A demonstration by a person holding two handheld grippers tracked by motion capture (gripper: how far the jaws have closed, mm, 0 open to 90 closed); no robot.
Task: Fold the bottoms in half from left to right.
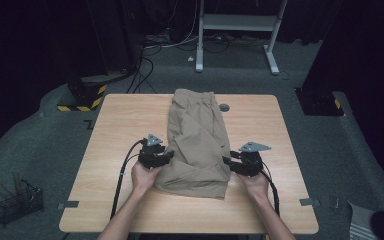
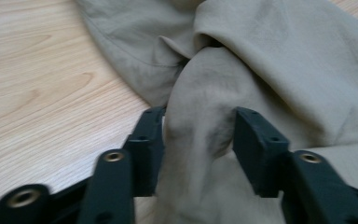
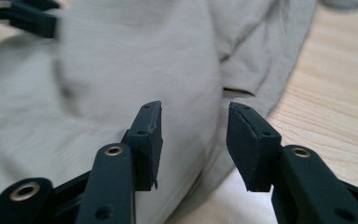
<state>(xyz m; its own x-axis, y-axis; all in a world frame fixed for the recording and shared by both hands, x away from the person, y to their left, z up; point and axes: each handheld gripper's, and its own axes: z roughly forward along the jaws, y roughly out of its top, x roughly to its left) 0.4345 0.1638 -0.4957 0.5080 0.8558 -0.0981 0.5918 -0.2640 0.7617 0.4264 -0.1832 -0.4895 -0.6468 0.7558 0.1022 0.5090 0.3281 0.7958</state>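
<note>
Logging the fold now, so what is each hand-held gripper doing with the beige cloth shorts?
Left hand-held gripper: open, a bunched fold of the beige cloth shorts between its jaws.
Right hand-held gripper: open, at the shorts' edge, gripping nothing.

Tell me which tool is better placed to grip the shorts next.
Probably left: the left tool has a raised fold of the shorts between its open jaws. The right tool is open at the shorts' edge.

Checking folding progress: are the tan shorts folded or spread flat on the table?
Folded. The tan shorts lie doubled lengthwise into one narrow strip on the table, with layers overlapping down the middle and bunched folds at the near end.
</note>
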